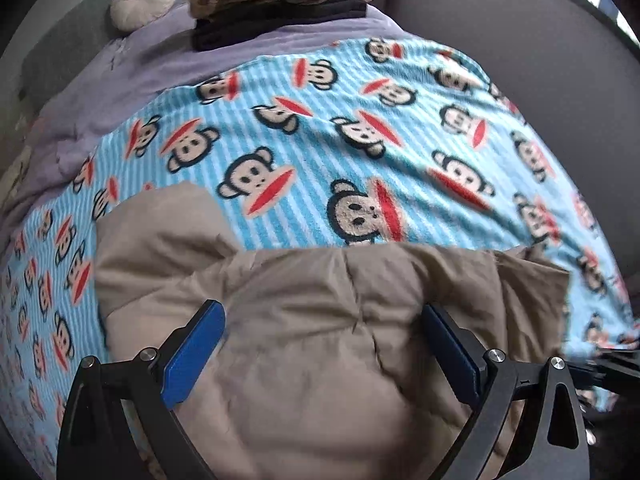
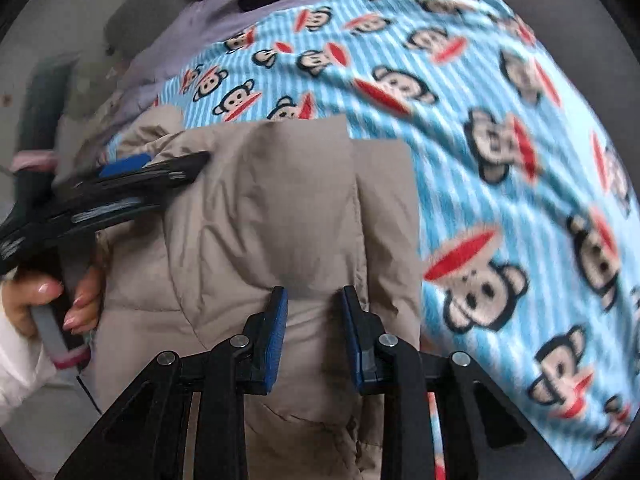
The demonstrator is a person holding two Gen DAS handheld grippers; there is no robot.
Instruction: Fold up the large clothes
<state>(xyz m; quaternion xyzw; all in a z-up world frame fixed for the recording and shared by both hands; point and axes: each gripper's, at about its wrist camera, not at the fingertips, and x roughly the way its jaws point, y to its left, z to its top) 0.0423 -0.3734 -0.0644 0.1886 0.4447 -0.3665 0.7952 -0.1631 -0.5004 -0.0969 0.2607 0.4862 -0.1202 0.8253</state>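
1. The puffy taupe quilted jacket (image 2: 280, 208) lies in the lower middle of both views, already doubled into a block on the blue-striped monkey-print fleece blanket (image 1: 320, 140).
2. My left gripper (image 1: 320, 344) is spread wide over the jacket, gripping nothing.
3. My right gripper (image 2: 312, 320) is narrowly parted and empty.
4. I judge a last fold or tidy remains.

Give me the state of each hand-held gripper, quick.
Left hand-held gripper: open wide over the tan padded jacket, gripping nothing.
Right hand-held gripper: jaws partly open above the jacket, nothing between them.
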